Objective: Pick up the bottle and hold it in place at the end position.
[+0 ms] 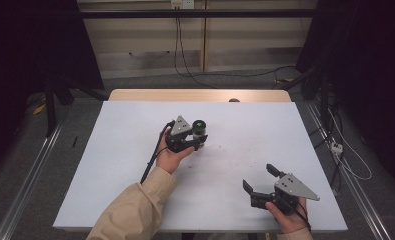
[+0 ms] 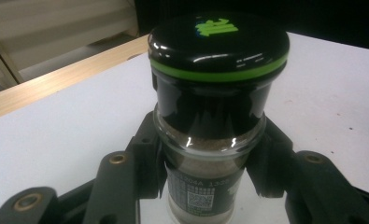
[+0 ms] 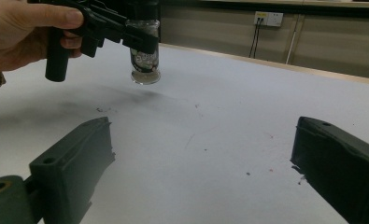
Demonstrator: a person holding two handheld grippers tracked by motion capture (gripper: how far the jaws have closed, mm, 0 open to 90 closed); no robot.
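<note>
From the high view, the left claw (image 1: 197, 141) is clamped on a small jar (image 1: 199, 128) near the middle of the white tabletop (image 1: 110, 165), while the right claw (image 1: 260, 178) rests near the front right edge, jaws apart and holding nothing. The left gripper view shows both jaws pressing the glass just under the black lid (image 2: 218, 44). In the right gripper view the jar's base hangs just above the tabletop

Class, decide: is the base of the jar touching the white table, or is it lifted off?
Apart. In the right gripper view, the jar, clamped in the left gripper, hangs above the table, with a shadow below its base.
</note>
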